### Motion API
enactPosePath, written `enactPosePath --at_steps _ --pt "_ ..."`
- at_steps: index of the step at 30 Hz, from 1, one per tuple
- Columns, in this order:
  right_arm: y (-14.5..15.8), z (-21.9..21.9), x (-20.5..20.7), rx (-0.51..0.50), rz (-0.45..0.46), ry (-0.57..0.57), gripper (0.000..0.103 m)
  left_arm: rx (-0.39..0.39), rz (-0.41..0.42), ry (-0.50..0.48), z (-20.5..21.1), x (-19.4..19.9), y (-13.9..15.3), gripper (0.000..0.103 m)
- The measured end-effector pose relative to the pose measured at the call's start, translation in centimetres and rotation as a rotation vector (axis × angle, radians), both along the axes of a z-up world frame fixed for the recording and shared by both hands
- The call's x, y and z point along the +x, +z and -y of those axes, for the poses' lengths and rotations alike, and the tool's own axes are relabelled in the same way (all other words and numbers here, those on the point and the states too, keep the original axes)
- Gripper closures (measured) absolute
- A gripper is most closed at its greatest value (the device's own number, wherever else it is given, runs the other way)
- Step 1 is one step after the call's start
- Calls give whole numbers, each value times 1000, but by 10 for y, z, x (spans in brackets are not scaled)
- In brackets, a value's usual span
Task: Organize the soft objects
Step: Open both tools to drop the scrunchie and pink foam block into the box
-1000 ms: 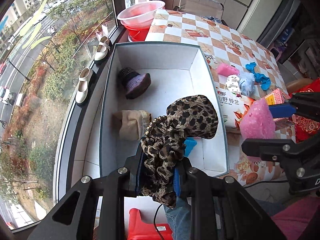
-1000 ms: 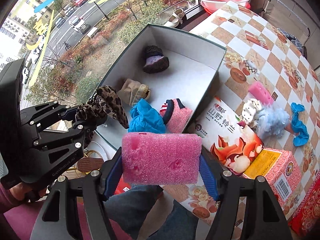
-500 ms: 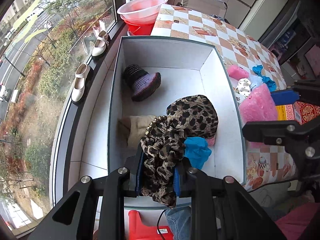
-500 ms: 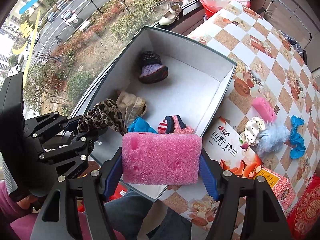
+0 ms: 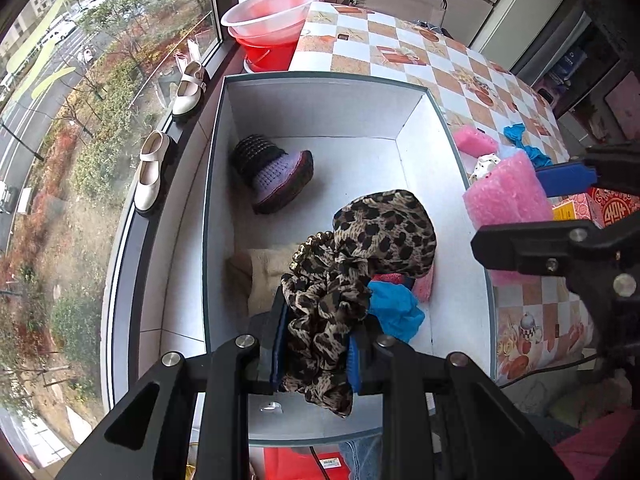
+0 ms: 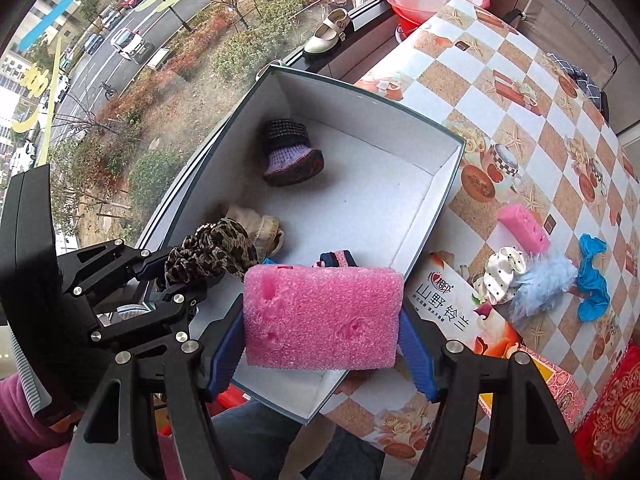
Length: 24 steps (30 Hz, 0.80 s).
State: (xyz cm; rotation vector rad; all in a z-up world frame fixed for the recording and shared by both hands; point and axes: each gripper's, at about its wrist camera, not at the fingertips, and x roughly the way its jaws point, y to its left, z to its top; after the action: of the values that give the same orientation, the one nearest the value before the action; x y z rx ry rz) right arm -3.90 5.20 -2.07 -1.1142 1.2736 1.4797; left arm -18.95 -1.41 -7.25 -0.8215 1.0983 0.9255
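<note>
My left gripper [image 5: 318, 344] is shut on a leopard-print scrunchie [image 5: 360, 256] and holds it over the near end of the white-lined box [image 5: 320, 104]. My right gripper [image 6: 322, 338] is shut on a pink foam sponge [image 6: 322, 316], above the box's near right edge. In the left wrist view that sponge [image 5: 506, 196] hangs at the right beside the box. Inside the box lie a purple knitted bootie [image 5: 276, 176], a beige cloth [image 5: 264, 276], a blue scrunchie [image 5: 396, 308] and a pink striped sock [image 6: 340, 260].
On the checkered table [image 6: 520, 120] right of the box lie a second pink sponge [image 6: 524, 226], a spotted white scrunchie [image 6: 498, 276], a pale blue fluffy item [image 6: 540, 284], a blue scrunchie [image 6: 592, 276] and printed cartons [image 6: 460, 308]. Basins [image 5: 272, 16] and shoes [image 5: 150, 170] line the window sill.
Both grippers have shifted toward the box with their loads; the box now fills more of each view. The grips are unchanged.
</note>
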Motion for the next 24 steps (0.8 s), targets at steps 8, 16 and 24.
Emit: enactPosePath --at_steps 8,16,24 --pt "-3 -4 2 -5 -1 -8 32 -15 -2 -8 -2 1 -4 77" --pt "-9 -8 3 -17 -5 -10 32 -32 10 -2 -6 0 -7 77" --pt "-10 -11 7 -19 -28 -25 32 15 -12 -47 -4 9 0 54"
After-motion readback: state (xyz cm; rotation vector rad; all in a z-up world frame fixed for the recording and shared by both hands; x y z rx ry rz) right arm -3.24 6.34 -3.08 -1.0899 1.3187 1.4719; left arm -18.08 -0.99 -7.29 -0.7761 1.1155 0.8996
